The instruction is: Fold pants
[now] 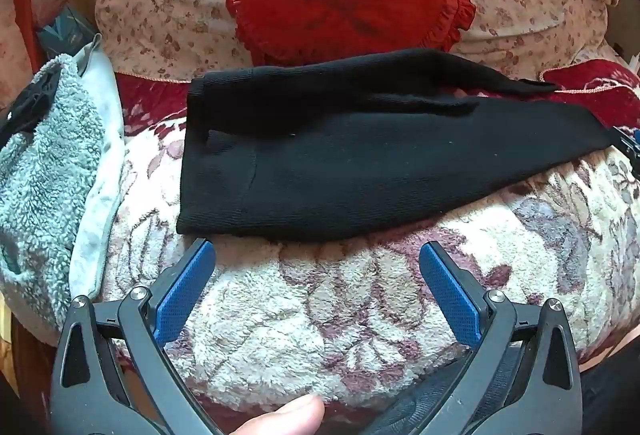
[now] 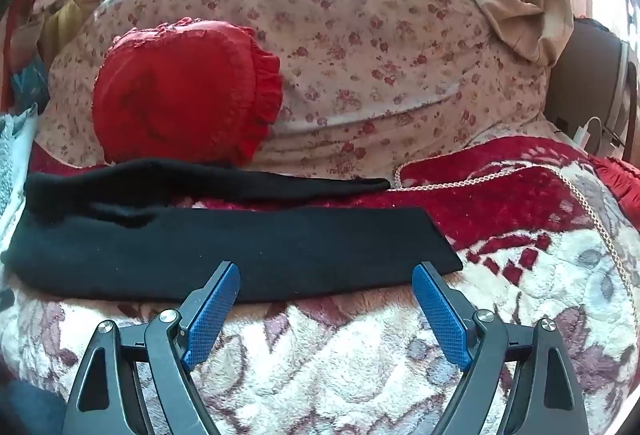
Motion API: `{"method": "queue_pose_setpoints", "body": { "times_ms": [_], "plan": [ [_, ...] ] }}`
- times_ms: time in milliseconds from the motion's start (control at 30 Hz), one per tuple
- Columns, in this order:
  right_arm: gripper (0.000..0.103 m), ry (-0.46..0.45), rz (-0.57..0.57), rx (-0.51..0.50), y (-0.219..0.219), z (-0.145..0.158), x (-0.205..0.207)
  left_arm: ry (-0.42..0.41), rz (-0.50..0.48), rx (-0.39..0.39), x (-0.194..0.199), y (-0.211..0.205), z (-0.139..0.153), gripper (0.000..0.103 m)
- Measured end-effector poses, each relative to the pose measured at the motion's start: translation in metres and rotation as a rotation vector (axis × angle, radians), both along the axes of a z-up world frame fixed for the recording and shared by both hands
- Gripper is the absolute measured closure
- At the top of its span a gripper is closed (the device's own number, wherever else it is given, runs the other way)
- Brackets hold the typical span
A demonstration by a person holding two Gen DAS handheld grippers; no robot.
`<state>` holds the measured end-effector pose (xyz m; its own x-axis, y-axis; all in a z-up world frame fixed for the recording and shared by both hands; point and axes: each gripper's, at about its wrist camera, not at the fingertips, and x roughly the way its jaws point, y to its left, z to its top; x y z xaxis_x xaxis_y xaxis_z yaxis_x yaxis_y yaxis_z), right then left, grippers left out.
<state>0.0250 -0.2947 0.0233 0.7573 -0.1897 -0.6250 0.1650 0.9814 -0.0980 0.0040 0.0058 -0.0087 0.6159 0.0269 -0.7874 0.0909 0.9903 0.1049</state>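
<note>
Pants [image 1: 360, 163] lie flat across my fuzzy blanket [image 1: 320, 315], legs side by side. Knit looks soft, light, floppy, so I'd pinch the near hem and waistband edges. My left gripper [image 1: 316, 255] and right gripper [image 2: 326, 277] both gape, empty.

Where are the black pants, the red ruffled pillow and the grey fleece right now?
black pants [image 1: 360, 171], left wrist view, middle of the near leg.
red ruffled pillow [image 2: 180, 91], right wrist view, centre of its face.
grey fleece [image 1: 44, 171], left wrist view, its fluffy middle.
</note>
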Motion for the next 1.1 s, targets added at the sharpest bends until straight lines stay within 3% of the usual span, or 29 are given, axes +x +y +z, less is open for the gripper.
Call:
{"method": "queue_pose_setpoints", "body": {
  "times_ms": [333,433,867,967,1100],
  "plan": [
    [0.016,-0.022,-0.037,-0.010,-0.022,0.002,-0.012,0.016,-0.018,0.009,0.000,-0.007,-0.005,0.001],
    [0.016,0.020,-0.034,0.003,-0.015,0.001,-0.008,0.017,-0.019,0.007,0.000,-0.006,-0.004,0.001],
    [0.016,0.010,-0.039,0.026,-0.015,0.001,-0.009,0.028,-0.008,-0.006,0.001,-0.003,-0.005,0.001],
    [0.016,-0.001,-0.038,0.015,-0.015,0.002,-0.009,0.025,-0.026,-0.044,0.001,0.000,-0.004,0.001],
    [0.016,-0.003,-0.043,0.010,-0.017,0.003,-0.011,-0.032,-0.089,-0.170,-0.004,0.014,0.006,0.001]
  ]
}}
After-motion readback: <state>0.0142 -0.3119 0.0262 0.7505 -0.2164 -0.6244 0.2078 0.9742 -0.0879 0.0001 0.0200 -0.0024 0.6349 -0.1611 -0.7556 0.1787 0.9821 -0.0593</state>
